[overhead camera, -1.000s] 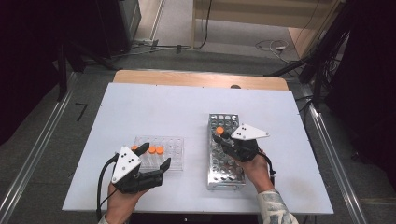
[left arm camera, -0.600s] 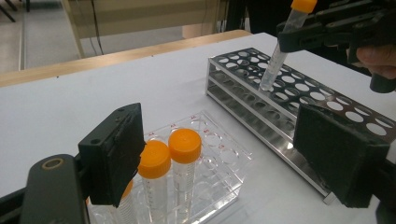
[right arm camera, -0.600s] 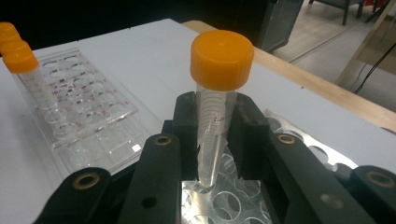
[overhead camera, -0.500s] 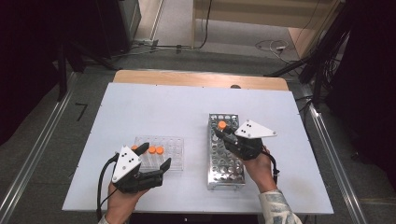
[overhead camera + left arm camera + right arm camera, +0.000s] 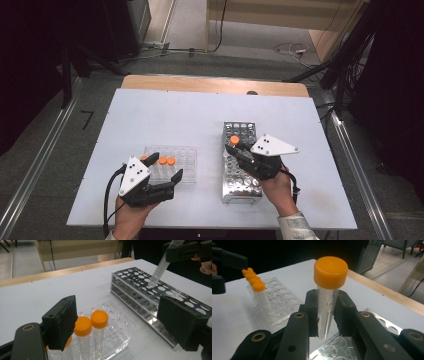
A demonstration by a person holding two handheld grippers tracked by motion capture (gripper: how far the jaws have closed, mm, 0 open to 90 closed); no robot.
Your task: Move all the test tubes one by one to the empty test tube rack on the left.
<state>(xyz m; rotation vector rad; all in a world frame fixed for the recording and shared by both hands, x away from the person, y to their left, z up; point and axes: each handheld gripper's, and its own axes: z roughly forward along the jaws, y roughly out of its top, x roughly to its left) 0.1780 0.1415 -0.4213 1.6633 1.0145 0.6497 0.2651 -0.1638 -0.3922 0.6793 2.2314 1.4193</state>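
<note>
Two racks side by side on tabletop (image 5: 170,110).
Plastic rack (image 5: 186,159) left, holding three tubes (image 5: 163,165); metal rack (image 5: 239,165) right, well apart.

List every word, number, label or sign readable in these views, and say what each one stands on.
Nothing here reads clearly.
Tube held in the right gripper: printed graduation lines and one small mark beside them, too blurred to read.
Clear plastic rack: tiny red marks along its top edge, too small to read.
Metal rack: no lettering seen.
Orange caps: plain.
</note>
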